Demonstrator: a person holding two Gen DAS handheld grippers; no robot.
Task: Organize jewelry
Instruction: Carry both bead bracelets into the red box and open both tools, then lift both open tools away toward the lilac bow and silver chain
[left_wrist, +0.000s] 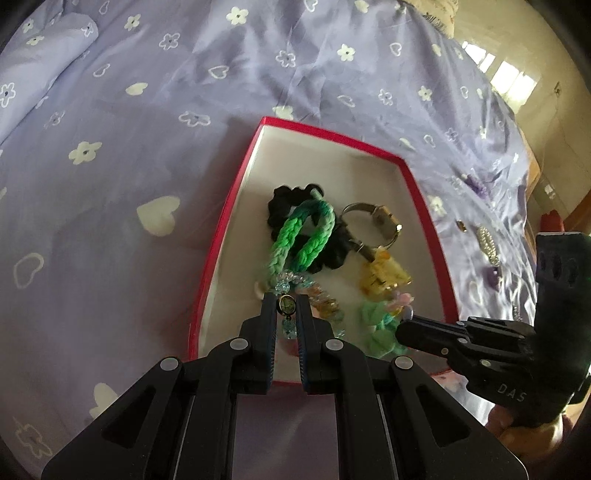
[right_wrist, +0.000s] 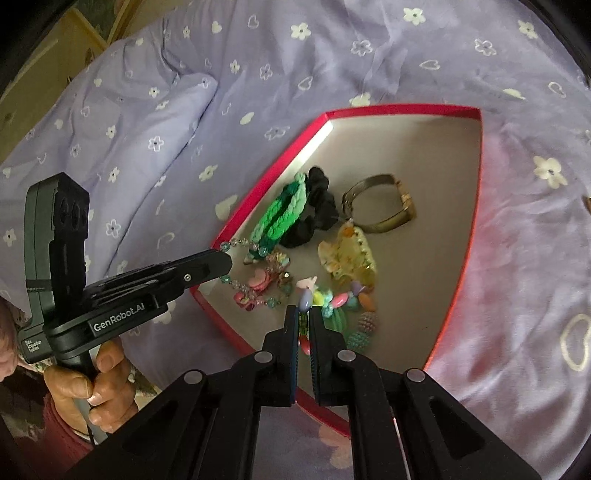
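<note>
A red-rimmed box (left_wrist: 236, 192) (right_wrist: 476, 229) lies on a bed and holds a green braided band (left_wrist: 303, 236) (right_wrist: 280, 214), a black scrunchie (left_wrist: 284, 203) (right_wrist: 321, 199), a gold watch (left_wrist: 380, 221) (right_wrist: 384, 206) and a yellow hair clip (left_wrist: 384, 277) (right_wrist: 347, 254). My left gripper (left_wrist: 286, 306) (right_wrist: 223, 260) is shut on a clear-and-teal bead bracelet (left_wrist: 286, 304) (right_wrist: 255, 291) over the box's near corner. My right gripper (right_wrist: 303, 317) (left_wrist: 400, 325) is shut on a pastel bead bracelet (right_wrist: 332, 301) (left_wrist: 384, 325) inside the box.
The purple flowered bedsheet (left_wrist: 147, 147) (right_wrist: 517, 258) surrounds the box. A pearl piece (left_wrist: 487, 243) and small purple items (left_wrist: 493, 275) lie on the sheet right of the box. A folded pillow (right_wrist: 140, 125) is at the left.
</note>
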